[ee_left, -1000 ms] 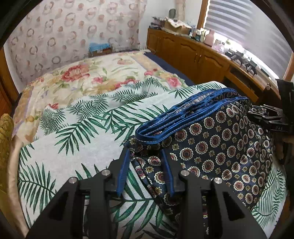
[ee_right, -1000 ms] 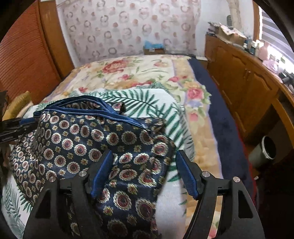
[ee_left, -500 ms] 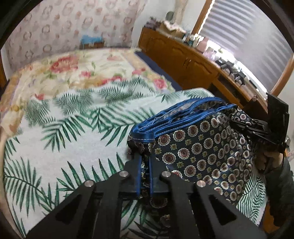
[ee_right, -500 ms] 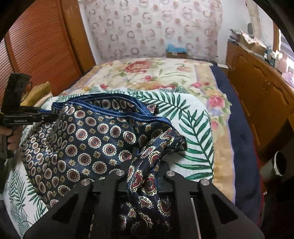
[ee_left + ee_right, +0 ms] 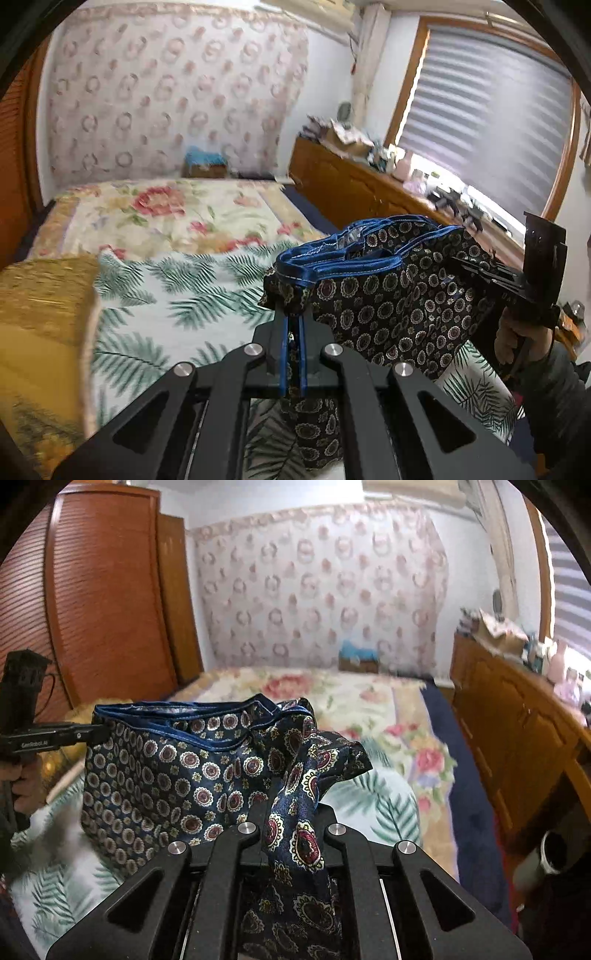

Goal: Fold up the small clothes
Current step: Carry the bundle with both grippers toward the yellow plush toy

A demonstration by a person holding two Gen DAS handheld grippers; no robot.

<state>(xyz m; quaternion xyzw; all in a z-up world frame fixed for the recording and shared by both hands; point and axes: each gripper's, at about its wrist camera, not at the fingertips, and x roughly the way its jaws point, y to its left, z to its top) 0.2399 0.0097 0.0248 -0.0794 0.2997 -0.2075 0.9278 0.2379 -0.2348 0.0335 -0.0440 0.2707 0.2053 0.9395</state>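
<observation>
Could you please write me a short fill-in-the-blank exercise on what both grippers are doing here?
1. The left gripper is ____ on the patterned garment.
2. The garment's waistband trim is coloured ____.
3. The garment hangs above a sheet printed with green ____.
4. The right gripper holds the same ____.

Missing words: shut; blue; palm leaves; garment

Blurred by motion: clutter on the dresser (image 5: 354,136), upper right. Cut off at the lower right edge: bin (image 5: 543,856). Hidden between closed pads: shorts (image 5: 192,760) corner.
</observation>
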